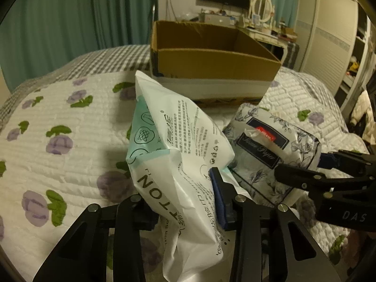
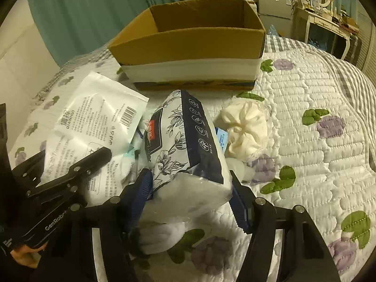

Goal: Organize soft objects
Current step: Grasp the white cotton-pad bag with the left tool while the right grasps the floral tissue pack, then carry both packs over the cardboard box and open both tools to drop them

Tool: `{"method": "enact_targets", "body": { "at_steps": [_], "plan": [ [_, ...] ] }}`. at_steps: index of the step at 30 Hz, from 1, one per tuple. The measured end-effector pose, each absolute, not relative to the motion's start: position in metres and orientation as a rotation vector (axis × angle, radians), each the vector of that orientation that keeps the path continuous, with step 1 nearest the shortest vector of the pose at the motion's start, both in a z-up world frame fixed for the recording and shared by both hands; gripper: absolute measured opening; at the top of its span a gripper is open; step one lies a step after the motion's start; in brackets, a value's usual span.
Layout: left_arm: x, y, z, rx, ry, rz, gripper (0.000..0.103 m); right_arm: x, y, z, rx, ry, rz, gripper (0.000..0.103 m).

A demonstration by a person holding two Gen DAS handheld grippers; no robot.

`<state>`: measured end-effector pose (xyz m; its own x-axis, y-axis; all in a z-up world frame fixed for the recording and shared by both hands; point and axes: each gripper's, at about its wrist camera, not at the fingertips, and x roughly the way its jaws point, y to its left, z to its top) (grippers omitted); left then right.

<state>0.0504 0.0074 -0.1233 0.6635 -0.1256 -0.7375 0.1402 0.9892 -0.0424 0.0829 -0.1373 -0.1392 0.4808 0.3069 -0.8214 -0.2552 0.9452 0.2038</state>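
The cotton-pad bag [image 1: 178, 164] is clamped by the left gripper [image 1: 185, 202], the tissue pack [image 2: 185, 155] by the right gripper [image 2: 190, 188]; slippage of either slack wrapper is judged likely before the cardboard box [image 2: 188, 40].

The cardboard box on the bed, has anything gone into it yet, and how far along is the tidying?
Nothing looks done: the visible inside of the cardboard box shows no items. In hand: the left gripper is shut on the white cotton pack, the right gripper on the floral tissue pack. Left: both packs, plus the cream cloth bundle lying on the quilt.
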Motion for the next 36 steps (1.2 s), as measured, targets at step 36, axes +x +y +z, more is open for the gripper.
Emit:
{"method": "enact_targets", "body": {
  "at_steps": [36],
  "plan": [
    [0.0,0.032,0.015,-0.032,0.533,-0.161,0.025,-0.023,-0.148,0.039,-0.105,0.375,0.161,0.05]
  ]
}}
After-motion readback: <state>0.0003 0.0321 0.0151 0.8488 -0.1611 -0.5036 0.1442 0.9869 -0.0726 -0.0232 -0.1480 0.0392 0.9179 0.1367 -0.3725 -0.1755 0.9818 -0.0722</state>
